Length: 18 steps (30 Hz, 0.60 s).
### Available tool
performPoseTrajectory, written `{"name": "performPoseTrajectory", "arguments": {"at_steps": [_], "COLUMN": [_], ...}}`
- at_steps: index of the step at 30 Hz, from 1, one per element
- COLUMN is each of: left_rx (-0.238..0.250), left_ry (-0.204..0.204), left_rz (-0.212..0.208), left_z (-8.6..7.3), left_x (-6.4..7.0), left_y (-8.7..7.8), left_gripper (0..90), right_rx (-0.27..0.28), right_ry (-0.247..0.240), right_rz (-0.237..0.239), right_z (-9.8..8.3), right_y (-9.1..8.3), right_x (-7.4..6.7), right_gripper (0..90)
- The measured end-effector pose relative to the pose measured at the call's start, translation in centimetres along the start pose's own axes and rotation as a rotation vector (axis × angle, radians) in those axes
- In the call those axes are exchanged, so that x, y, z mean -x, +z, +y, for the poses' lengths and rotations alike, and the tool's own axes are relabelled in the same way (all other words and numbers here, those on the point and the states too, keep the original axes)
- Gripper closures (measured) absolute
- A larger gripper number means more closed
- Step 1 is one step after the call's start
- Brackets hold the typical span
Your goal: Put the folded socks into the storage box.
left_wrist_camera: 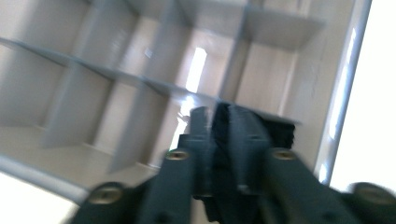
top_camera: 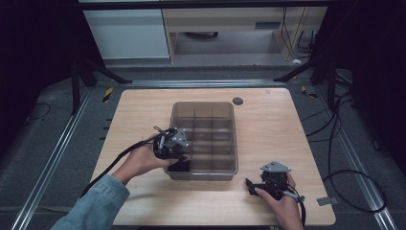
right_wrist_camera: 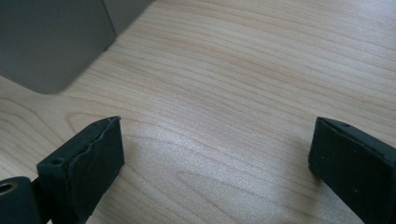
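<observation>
- Left hand-held gripper (top_camera: 178, 160) above the divided bin's (top_camera: 225, 174) near-left compartment; a black object (left_wrist_camera: 280, 130) lies below its narrowly parted jaws (seemingly released).
- Right hand-held gripper (top_camera: 251, 185) wide, empty, over the table (top_camera: 268, 120); other compartments look unfilled.

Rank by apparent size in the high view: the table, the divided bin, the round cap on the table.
1. table
2. divided bin
3. round cap
Each differs clearly; none look alike.
</observation>
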<state>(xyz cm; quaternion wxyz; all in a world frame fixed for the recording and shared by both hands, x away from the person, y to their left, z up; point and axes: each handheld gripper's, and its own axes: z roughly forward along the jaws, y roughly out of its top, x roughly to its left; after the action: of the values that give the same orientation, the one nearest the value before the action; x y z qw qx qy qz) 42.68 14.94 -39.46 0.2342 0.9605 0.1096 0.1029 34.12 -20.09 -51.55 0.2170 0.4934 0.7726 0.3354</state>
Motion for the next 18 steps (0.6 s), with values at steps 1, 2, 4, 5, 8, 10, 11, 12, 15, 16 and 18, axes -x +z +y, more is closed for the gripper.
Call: {"name": "performPoseTrajectory", "arguments": {"at_steps": [1, 2, 4, 5, 8, 10, 11, 12, 15, 16, 18], "left_rx": [0.018, 0.018, 0.047, 0.063, 0.085, 0.108, 0.116, 0.131, 0.144, 0.157, 0.163], "left_ry": [-0.005, -0.005, -0.022, -0.047, -0.075, -0.089, -0.091, -0.092, -0.081, -0.078, -0.078], "left_rz": [0.012, 0.012, 0.039, 0.053, 0.052, 0.059, 0.059, 0.06, 0.075, 0.076, 0.085], "left_z": [0.0, 0.0, -0.1, -0.1, -0.1, -0.1, -0.1, -0.1, -0.2, -0.3, -0.4], "left_x": [-0.1, -0.1, -0.3, -0.5, -0.7, -0.8, -0.8, -0.7, -0.6, -0.6, -0.5], "left_y": [-0.3, -0.3, -0.7, -1.0, -1.3, -1.6, -1.7, -1.8, -2.3, -2.6, -3.1], "left_gripper": [61.3, 52.2, 34.6, 29.0, 14.7, 10.6, 7.8, 5.4, 3.5, 3.6, 3.6], "right_rx": [0.0, 0.001, 0.0, 0.001, 0.001, -0.001, -0.001, -0.001, -0.001, -0.001, -0.001], "right_ry": [0.001, 0.002, 0.001, 0.002, 0.002, 0.003, 0.003, 0.003, 0.005, 0.005, 0.005], "right_rz": [0.0, 0.001, 0.0, 0.001, 0.001, 0.001, 0.001, 0.001, 0.001, 0.001, 0.001], "right_z": [0.0, 0.0, 0.0, 0.0, 0.0, 0.0, 0.0, 0.0, 0.0, 0.0, 0.0], "right_y": [0.0, 0.0, 0.0, 0.0, 0.0, 0.0, 0.0, 0.0, 0.0, 0.0, 0.0], "right_x": [0.0, 0.0, 0.0, 0.0, 0.0, -0.1, -0.1, -0.1, -0.1, -0.1, -0.1], "right_gripper": [3.6, 3.6, 3.6, 3.7, 3.7, 3.7, 3.7, 3.7, 3.7, 3.7, 3.7]}}
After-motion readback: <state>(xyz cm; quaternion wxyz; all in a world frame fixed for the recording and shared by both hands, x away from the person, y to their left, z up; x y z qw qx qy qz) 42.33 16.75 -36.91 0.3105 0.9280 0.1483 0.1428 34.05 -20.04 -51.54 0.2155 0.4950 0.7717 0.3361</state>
